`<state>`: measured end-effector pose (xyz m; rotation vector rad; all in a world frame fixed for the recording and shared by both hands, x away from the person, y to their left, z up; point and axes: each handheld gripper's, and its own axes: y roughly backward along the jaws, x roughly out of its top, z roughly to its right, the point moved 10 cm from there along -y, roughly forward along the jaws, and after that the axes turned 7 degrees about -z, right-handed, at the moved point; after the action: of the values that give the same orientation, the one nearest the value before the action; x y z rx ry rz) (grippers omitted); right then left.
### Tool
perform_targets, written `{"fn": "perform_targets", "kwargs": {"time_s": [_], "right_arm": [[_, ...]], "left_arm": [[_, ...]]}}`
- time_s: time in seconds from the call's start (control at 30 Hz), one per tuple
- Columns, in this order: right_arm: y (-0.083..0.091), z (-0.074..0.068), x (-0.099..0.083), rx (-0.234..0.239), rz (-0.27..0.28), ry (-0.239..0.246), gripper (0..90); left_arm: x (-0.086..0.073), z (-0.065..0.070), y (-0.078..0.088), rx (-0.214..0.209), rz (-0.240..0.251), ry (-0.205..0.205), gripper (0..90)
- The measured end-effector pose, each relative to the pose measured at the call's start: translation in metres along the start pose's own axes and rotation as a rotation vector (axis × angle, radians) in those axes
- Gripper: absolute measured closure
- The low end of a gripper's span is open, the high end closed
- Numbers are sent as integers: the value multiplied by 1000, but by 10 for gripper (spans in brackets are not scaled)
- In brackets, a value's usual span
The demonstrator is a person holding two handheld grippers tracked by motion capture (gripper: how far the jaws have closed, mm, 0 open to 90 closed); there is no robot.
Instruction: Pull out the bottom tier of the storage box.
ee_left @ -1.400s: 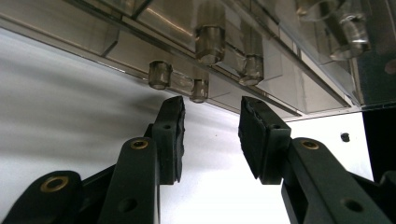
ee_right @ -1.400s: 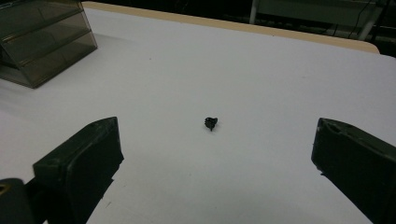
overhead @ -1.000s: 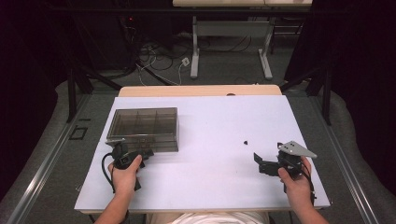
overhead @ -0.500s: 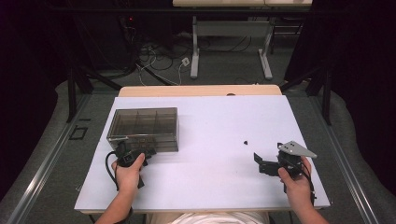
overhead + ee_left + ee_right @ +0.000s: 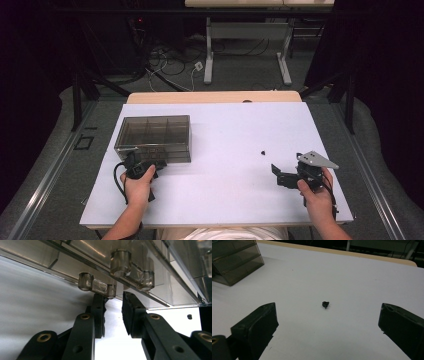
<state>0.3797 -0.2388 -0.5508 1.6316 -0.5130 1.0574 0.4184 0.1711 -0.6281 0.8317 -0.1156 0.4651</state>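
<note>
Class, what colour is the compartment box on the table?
The compartment box is smoky, see-through grey-brown; the high view shows it best.

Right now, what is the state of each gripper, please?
Left gripper: jaws just closing, narrow gap, tips under the box latch, nothing gripped.
Right gripper: wide open, empty, facing the small black part.

Both grippers (image 5: 141, 167) (image 5: 278, 176) are all black – brass-ringed screws on the jaw links, black cables, grey triangle plate on the right one.
</note>
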Motion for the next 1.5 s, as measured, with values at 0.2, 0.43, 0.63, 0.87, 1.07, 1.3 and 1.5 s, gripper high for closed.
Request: {"fn": "perform_targets", "kwargs": {"time_s": [0.2, 0.43, 0.63, 0.87, 1.07, 1.3, 1.5], "right_arm": [[0, 0, -1, -1, -5, -3, 19], [0, 0, -1, 1, -6, 2, 21], [-1, 0, 0, 3, -1, 5, 22], [-1, 0, -1, 4, -4, 4, 25], [-1, 0, -1, 3, -4, 7, 26], [-2, 0, -1, 3, -3, 0, 27], [-2, 0, -1, 5, -5, 3, 28]], "left_arm": [[1, -2, -1, -3, 7, 14, 757], [0, -3, 0, -8, -6, 25, 791], [0, -4, 0, -10, -8, 20, 799], [0, -3, 0, -15, -10, 22, 812], [0, -3, -1, -14, -8, 24, 816], [0, -3, 0, -13, -12, 21, 817], [0, -3, -1, -13, -9, 25, 818]]}}
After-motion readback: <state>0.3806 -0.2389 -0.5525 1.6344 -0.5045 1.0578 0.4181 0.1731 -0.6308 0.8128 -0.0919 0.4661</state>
